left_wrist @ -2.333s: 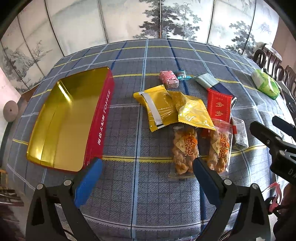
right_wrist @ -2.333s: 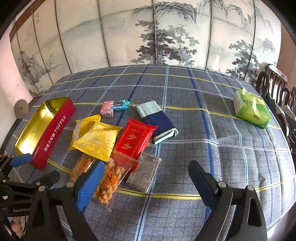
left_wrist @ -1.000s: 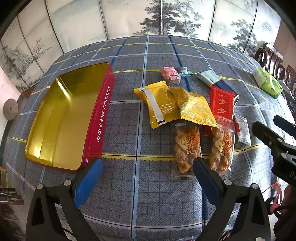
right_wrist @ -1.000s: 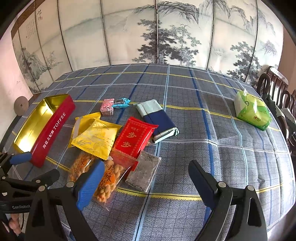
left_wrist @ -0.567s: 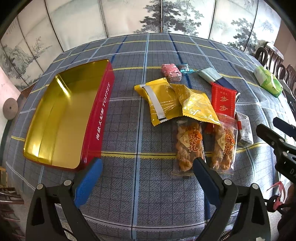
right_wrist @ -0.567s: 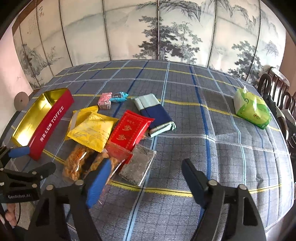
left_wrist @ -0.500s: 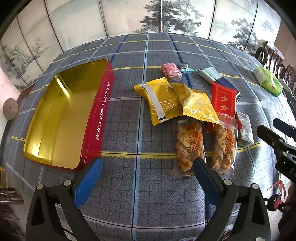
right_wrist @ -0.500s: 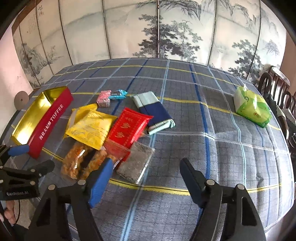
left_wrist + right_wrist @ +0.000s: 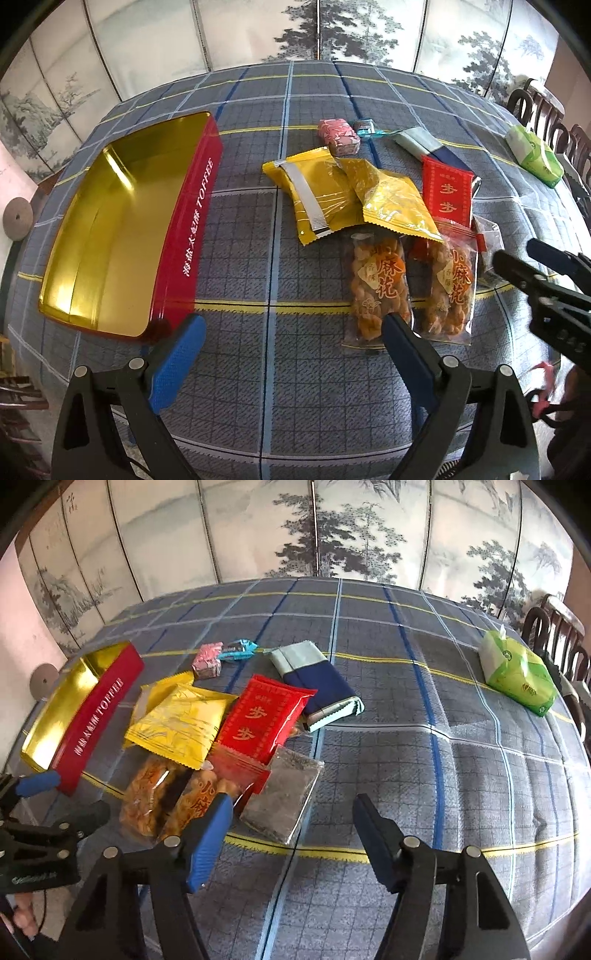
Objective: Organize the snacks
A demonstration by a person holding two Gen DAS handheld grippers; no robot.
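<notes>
Snacks [image 9: 258, 720] lay piled beside the red tin [image 9: 122, 236]; a green tissue pack [image 9: 517, 672] sat far off. Left gripper [image 9: 291, 347] gaped empty; right gripper [image 9: 291, 819] was closing on nothing.

The tin [image 9: 110, 236] is glossy metal, gold inside, red outside. Snack packets [image 9: 391, 201] are shiny, crinkled plastic film. The tablecloth [image 9: 273, 369] is matt woven cloth. Finger pads [image 9: 173, 365] look matt blue.

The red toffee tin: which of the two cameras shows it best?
The left wrist view: the toffee tin shows whole, its gold inside empty. In the right wrist view the tin sits blurred at the edge, mostly its red side wall.
</notes>
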